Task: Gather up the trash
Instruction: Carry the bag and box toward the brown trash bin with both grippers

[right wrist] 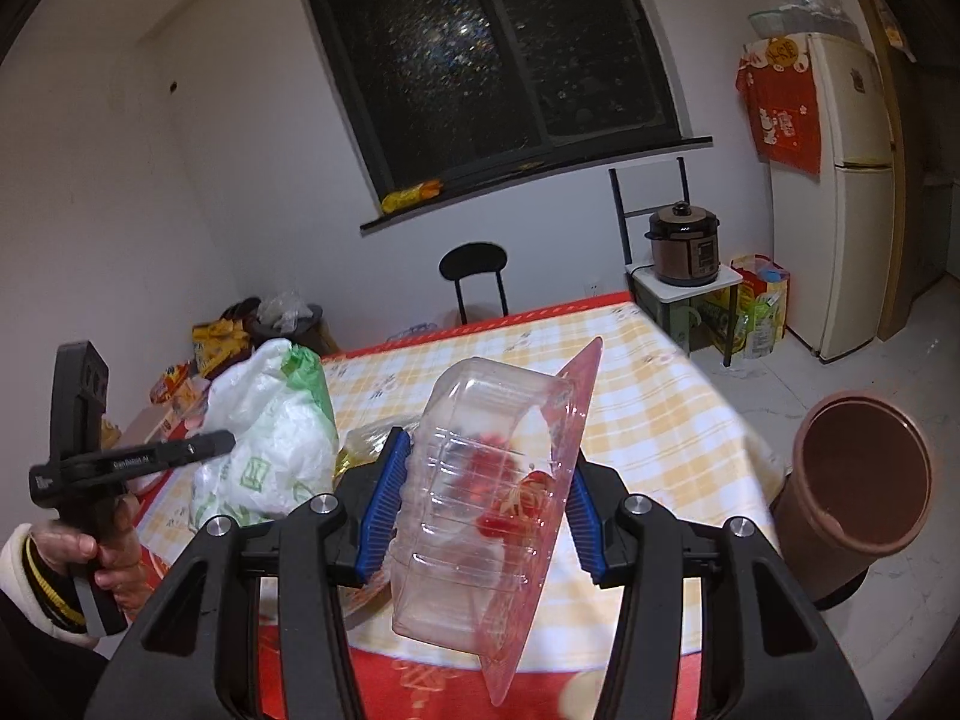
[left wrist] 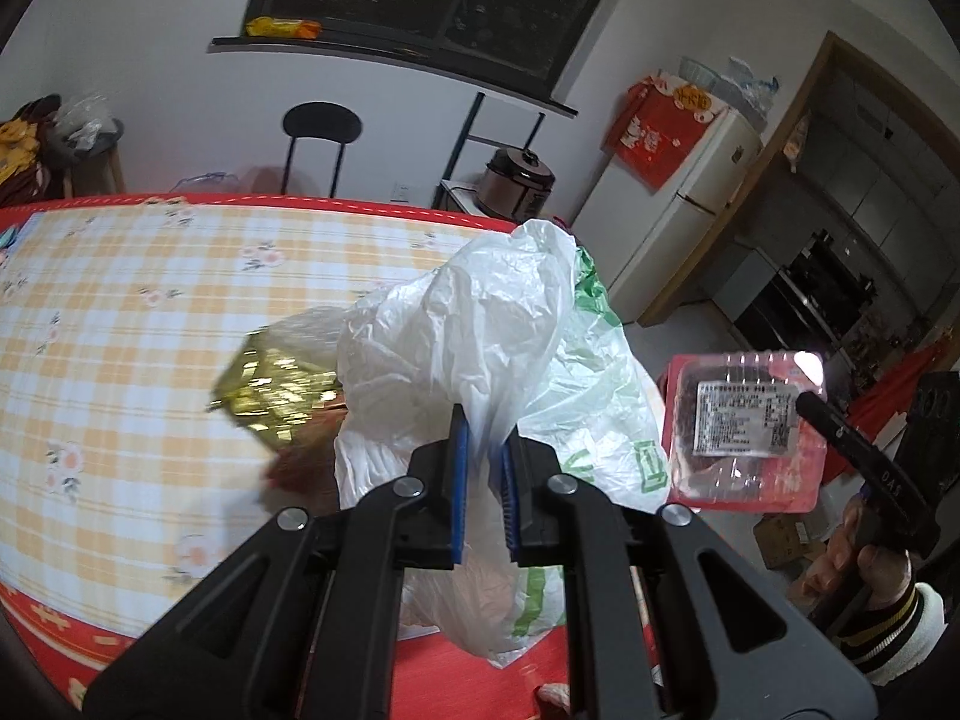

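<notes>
my right claw (right wrist: pixel 480 504) grips the clear plastic clamshell tray (right wrist: pixel 486 498); the brown round bin (right wrist: pixel 858 480) sits low to its right. my left claw (left wrist: pixel 483 480) pinches the crumpled white plastic bag (left wrist: pixel 480 330).

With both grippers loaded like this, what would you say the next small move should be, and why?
Probably swing the right gripper rightward over the brown bin: it already clamps the clear plastic container, and the bin stands open beside the table. The left gripper just holds the white bag.
</notes>
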A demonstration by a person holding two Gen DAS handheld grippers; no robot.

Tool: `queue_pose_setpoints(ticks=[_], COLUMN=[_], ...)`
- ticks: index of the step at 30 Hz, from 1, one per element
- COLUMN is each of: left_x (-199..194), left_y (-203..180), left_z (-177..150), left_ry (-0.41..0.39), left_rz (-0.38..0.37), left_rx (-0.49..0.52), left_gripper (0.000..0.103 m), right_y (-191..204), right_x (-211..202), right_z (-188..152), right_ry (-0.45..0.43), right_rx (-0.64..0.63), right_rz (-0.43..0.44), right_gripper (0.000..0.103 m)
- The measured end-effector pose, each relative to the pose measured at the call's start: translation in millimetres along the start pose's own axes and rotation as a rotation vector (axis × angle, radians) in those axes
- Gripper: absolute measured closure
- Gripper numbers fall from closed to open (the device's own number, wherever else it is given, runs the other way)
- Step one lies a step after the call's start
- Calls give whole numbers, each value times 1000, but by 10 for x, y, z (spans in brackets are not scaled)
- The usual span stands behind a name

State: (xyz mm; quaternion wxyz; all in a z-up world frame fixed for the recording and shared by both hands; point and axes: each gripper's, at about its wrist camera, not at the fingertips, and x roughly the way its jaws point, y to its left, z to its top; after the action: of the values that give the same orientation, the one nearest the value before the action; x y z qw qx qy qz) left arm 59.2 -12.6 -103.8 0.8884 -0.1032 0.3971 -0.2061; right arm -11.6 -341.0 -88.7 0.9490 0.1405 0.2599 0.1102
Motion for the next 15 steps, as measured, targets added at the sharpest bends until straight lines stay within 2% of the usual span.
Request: queue_pose_setpoints(ticks=[8, 15], left_x=[668, 1398], left_y=[-1170, -2072], left_z=[201, 281], left_ry=[34, 95], left_rz=[5, -72], left_rx=[88, 121], left_gripper=[90, 90], right_y=[-1120, -1997], right_x=[-298, -498], right_z=[293, 472], right_ry=[-75, -62], right_rx=[51, 80], right_rz=[-4, -68], right_gripper=[54, 54])
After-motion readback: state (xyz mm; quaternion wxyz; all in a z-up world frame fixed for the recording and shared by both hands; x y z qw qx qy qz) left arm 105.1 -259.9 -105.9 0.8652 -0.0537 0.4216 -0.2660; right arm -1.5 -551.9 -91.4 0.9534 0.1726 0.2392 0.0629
